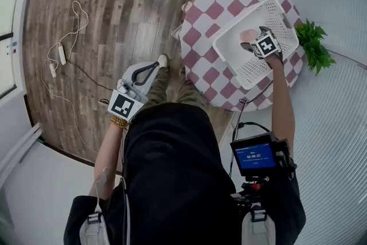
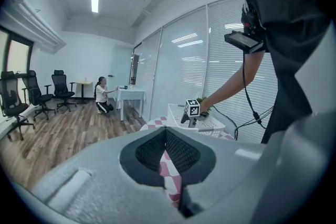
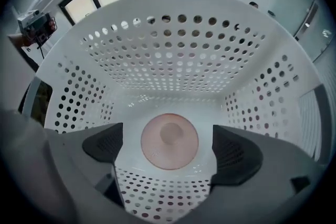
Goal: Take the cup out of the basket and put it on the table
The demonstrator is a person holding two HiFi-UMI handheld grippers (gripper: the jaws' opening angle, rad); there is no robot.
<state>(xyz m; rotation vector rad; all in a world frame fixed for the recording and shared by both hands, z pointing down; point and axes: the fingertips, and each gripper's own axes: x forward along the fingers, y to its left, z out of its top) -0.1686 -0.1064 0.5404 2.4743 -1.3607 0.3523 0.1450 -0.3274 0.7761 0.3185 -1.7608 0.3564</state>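
A pink cup (image 1: 248,36) stands upright on the floor of a white perforated basket (image 1: 241,66), which rests on a round table (image 1: 206,31) with a pink and white checked cloth. My right gripper (image 1: 256,43) points down into the basket. In the right gripper view the cup (image 3: 169,134) shows from above, rim up, between the gripper's (image 3: 168,147) open jaws; the pads (image 3: 107,144) stand clear of it on both sides. My left gripper (image 1: 150,69) hangs low at the person's left, off the table, its jaws (image 2: 166,157) shut with nothing held.
A green plant (image 1: 314,46) stands past the table's right edge, by a glass wall with blinds. A white cable and power strip (image 1: 60,54) lie on the wooden floor at left. A small monitor (image 1: 255,155) hangs at the person's right hip. Office chairs (image 2: 21,99) stand far off.
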